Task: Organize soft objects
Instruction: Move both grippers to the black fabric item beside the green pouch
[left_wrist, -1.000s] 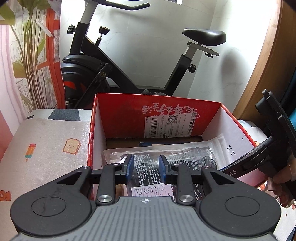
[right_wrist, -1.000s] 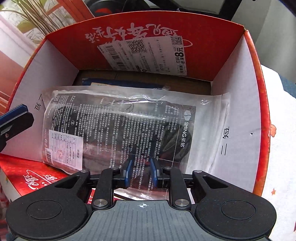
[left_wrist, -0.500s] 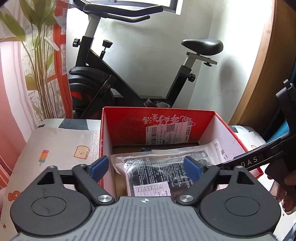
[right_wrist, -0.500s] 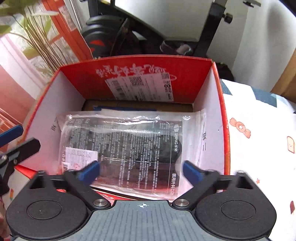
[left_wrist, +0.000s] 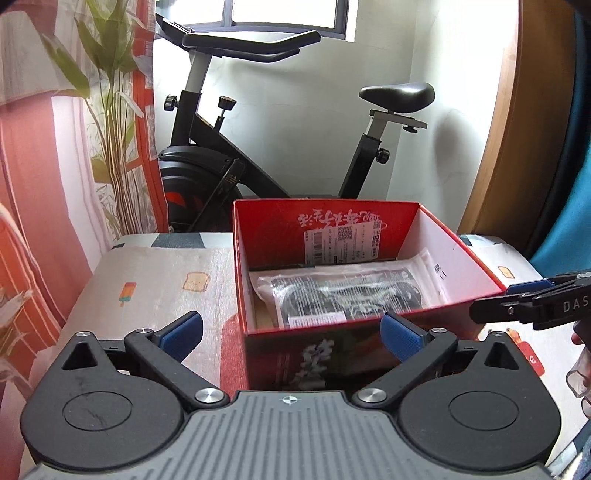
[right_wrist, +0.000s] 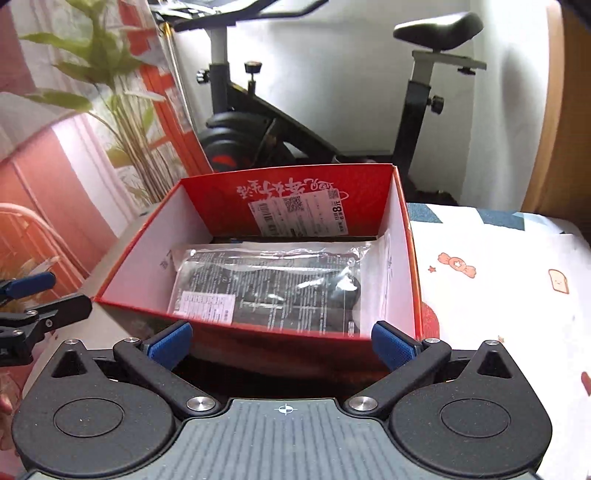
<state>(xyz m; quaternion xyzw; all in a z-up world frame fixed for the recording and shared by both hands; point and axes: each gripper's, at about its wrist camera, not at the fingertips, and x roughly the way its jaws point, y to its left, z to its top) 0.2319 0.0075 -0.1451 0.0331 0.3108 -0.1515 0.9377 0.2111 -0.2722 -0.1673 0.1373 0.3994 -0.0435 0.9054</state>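
Right wrist view showed your right tongs (right_wrist: 280, 345) spread wide and empty, like your left tongs (left_wrist: 291, 334), because the plastic packet (right_wrist: 269, 284) lay flat inside the red box (right_wrist: 402, 258).

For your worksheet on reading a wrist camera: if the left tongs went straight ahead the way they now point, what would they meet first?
Most likely the near wall of the red box, which fills the gap between the open left tongs. The plastic packet lies beyond, inside; depth is uncertain.
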